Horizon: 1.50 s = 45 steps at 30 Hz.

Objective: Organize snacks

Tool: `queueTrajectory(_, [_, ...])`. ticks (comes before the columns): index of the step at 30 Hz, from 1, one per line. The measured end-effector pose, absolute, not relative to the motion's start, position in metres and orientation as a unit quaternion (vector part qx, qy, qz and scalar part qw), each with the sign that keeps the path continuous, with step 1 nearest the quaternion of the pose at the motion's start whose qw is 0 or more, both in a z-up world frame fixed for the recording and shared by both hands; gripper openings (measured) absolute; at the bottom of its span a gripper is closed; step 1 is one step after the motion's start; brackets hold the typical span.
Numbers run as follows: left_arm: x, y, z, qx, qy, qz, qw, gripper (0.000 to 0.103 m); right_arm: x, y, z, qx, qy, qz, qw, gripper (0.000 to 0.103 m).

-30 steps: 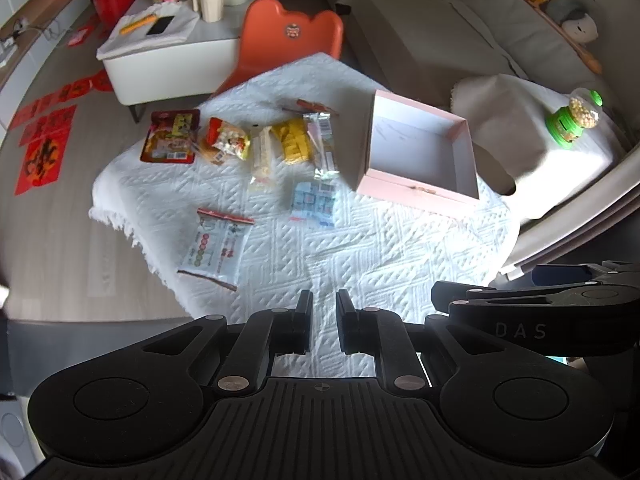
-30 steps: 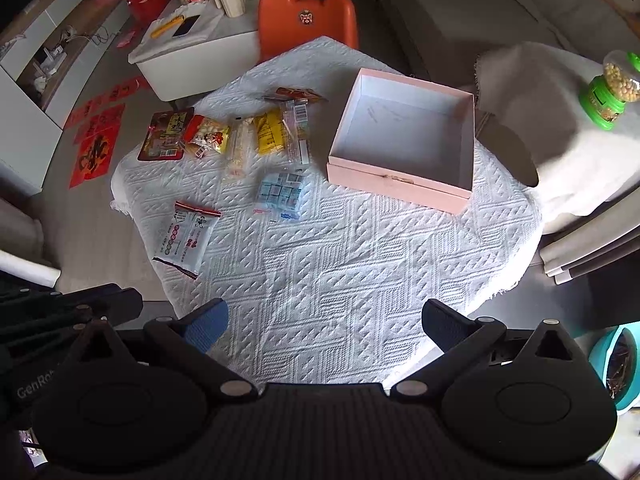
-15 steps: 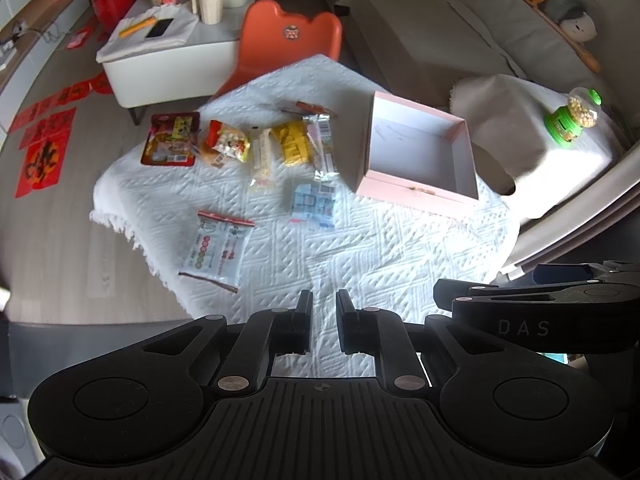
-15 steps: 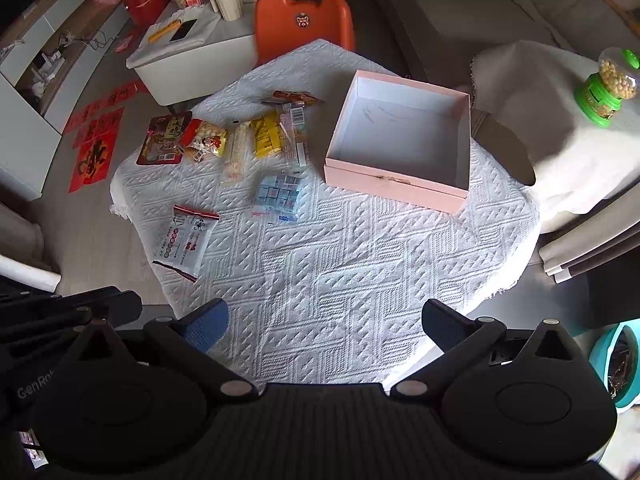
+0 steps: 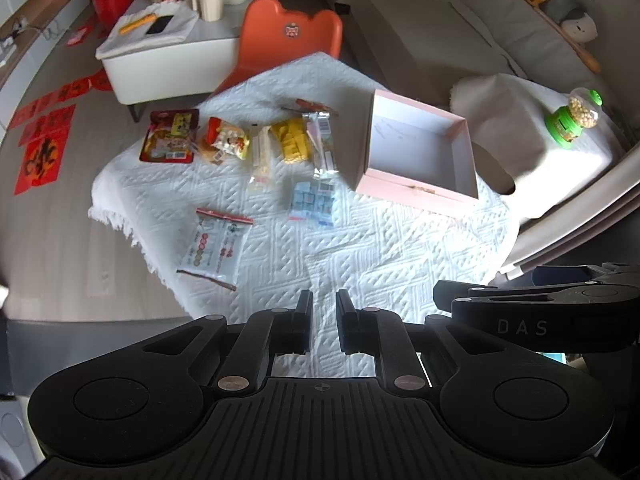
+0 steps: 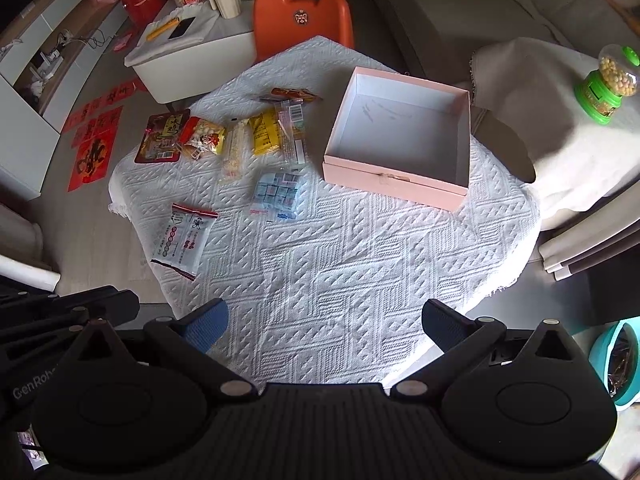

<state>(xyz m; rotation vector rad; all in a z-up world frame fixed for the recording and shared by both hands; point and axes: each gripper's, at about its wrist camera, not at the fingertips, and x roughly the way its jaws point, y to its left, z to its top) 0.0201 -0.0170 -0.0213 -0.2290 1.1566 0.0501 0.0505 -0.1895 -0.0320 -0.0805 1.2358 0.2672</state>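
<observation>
White cloth | L hand-held gripper nearly closed – R wide, both empty

The near edge of the white tablecloth is hidden behind the body of the left gripper; in the right wrist view the same edge is hidden behind the right gripper. Print on the white snack packet ahead and to the left is too small to read. The orange packet at the far end of the snack row is partly covered by the clear wrapper. The teal container is cut off by the right edge.
</observation>
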Motion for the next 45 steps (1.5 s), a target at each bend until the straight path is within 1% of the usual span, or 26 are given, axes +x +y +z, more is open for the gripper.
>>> queueTrajectory(11, [0.026, -0.016, -0.028, -0.114, 0.549, 0.016, 0.828, 0.016, 0.056, -0.195, -0.037, -0.030, 0.581, 0.125, 0.804, 0.103])
queueTrajectory(12, [0.029, -0.012, -0.032, -0.128, 0.546, 0.012, 0.828, 0.016, 0.057, -0.196, -0.037, -0.025, 0.576, 0.130, 0.807, 0.103])
queueTrajectory(15, [0.042, 0.016, -0.054, -0.217, 0.508, -0.017, 0.834, 0.016, 0.058, -0.206, -0.038, 0.022, 0.516, 0.173, 0.839, 0.103])
queueTrajectory(17, [0.055, 0.037, -0.072, -0.240, 0.499, -0.021, 0.833, 0.018, 0.062, -0.209, -0.047, 0.032, 0.485, 0.184, 0.854, 0.103])
queueTrajectory(19, [0.069, 0.051, -0.089, -0.205, 0.501, 0.019, 0.841, 0.019, 0.071, -0.206, -0.062, 0.015, 0.491, 0.185, 0.851, 0.103])
queueTrajectory(21, [0.082, 0.062, -0.110, -0.146, 0.503, 0.044, 0.851, 0.019, 0.078, -0.203, -0.078, 0.004, 0.506, 0.187, 0.842, 0.103])
queueTrajectory(23, [0.096, 0.074, -0.138, -0.106, 0.512, 0.055, 0.851, 0.019, 0.083, -0.203, -0.091, 0.011, 0.522, 0.194, 0.831, 0.103])
queueTrajectory(27, [0.113, 0.100, -0.183, -0.107, 0.512, 0.056, 0.850, 0.020, 0.091, -0.197, -0.119, 0.028, 0.547, 0.219, 0.808, 0.103])
queueTrajectory(30, [0.125, 0.133, -0.192, -0.137, 0.484, 0.085, 0.860, 0.020, 0.098, -0.179, -0.145, 0.000, 0.559, 0.223, 0.799, 0.103])
queueTrajectory(33, [0.161, 0.182, -0.187, -0.158, 0.443, 0.106, 0.876, 0.020, 0.108, -0.161, -0.165, -0.019, 0.556, 0.222, 0.801, 0.103])
queueTrajectory(35, [0.191, 0.220, -0.188, -0.193, 0.415, 0.116, 0.881, 0.020, 0.113, -0.148, -0.174, -0.022, 0.547, 0.230, 0.805, 0.103])
queueTrajectory(37, [0.218, 0.257, -0.199, -0.228, 0.407, 0.150, 0.872, 0.020, 0.118, -0.132, -0.180, -0.029, 0.537, 0.236, 0.809, 0.103])
queueTrajectory(39, [0.233, 0.278, -0.210, -0.231, 0.408, 0.179, 0.865, 0.020, 0.123, -0.118, -0.185, -0.030, 0.531, 0.240, 0.812, 0.103])
queueTrajectory(40, [0.235, 0.282, -0.211, -0.235, 0.406, 0.176, 0.865, 0.020, 0.126, -0.111, -0.185, -0.029, 0.527, 0.244, 0.814, 0.103])
queueTrajectory(42, [0.235, 0.273, -0.210, -0.246, 0.394, 0.094, 0.880, 0.020, 0.134, -0.097, -0.186, -0.037, 0.513, 0.253, 0.820, 0.103])
queueTrajectory(45, [0.239, 0.244, -0.214, -0.264, 0.417, -0.008, 0.870, 0.020, 0.146, -0.079, -0.192, -0.066, 0.494, 0.243, 0.832, 0.103])
